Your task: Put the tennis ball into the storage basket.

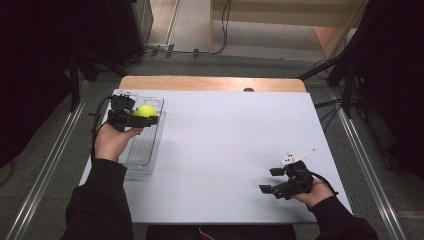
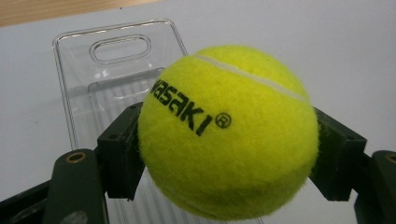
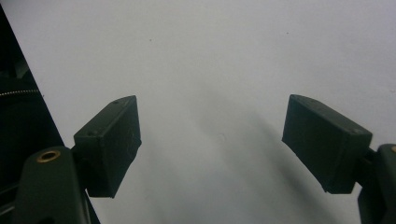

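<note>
Tongs on the left [image 2: 229, 163] grip a yellow-green tennis ball [image 2: 227, 133], one black pad pressed to each side of it. The ball is round, so it has no long axis; its black lettering faces the left gripper view's camera and slants down to the right, and its white seam runs across the upper right. In the high view the ball [image 1: 145, 111] is held over the far end of a clear plastic tray [image 1: 142, 150], which lies lengthwise along the left edge of the white tabletop [image 1: 225, 150], its handle slot at the far end. The right tongs [image 1: 271, 180] stand wide open with nothing between the pads, held just above the tabletop near its near right corner, well apart from ball and tray.
</note>
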A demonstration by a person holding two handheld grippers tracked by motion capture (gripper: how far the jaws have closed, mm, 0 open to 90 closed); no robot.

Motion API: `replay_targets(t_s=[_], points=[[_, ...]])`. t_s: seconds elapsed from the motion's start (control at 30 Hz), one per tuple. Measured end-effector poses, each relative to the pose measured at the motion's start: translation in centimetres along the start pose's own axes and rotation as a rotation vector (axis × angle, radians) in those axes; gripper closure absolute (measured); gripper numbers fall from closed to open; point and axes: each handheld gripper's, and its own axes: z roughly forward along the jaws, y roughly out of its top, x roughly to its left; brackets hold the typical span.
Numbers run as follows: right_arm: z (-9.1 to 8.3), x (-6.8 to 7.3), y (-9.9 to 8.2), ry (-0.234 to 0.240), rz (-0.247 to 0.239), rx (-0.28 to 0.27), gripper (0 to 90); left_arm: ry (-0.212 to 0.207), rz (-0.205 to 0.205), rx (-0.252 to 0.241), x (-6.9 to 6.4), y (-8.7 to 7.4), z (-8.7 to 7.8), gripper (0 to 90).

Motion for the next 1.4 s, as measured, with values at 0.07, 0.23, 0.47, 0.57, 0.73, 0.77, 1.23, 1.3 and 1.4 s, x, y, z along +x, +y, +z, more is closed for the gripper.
replay_targets(t_s=[0.07,0.23,0.47,0.57,0.73,0.77,1.23,1.3,1.4], points=[[0.0,0.0,0.0,0.0,0.0,-0.001,17.4,0.005,-0.007,-0.003,0.3,-0.1,0.1,25.7],[-0.1,-0.1,-0.1,-0.002,0.0,-0.002,17.4,0.016,-0.026,-0.015,1.0,-0.3,-0.1,25.7],[-0.1,0.0,-0.1,-0.003,0.001,-0.002,17.4,0.041,-0.027,-0.027,1.3,-0.6,0.3,25.7],[-0.1,0.0,-0.1,-0.002,0.0,-0.001,17.4,0.049,-0.027,-0.021,1.4,-0.7,0.5,25.7],[-0.1,0.0,-0.1,-0.002,0.001,-0.002,17.4,0.052,-0.03,-0.022,1.5,-0.7,0.6,25.7],[-0.1,0.0,-0.1,-0.002,0.002,-0.003,17.4,0.054,-0.028,-0.022,1.5,-0.8,0.7,25.7],[0.0,0.0,-0.1,-0.001,0.0,0.003,17.4,0.061,-0.036,0.001,1.4,-1.1,1.8,25.7],[0.0,0.0,-0.1,0.001,0.001,0.002,17.4,0.06,-0.039,0.004,1.4,-1.2,1.9,25.6],[0.0,0.0,-0.1,-0.002,0.002,0.003,17.4,0.061,-0.039,0.011,1.4,-1.2,2.1,25.5]])
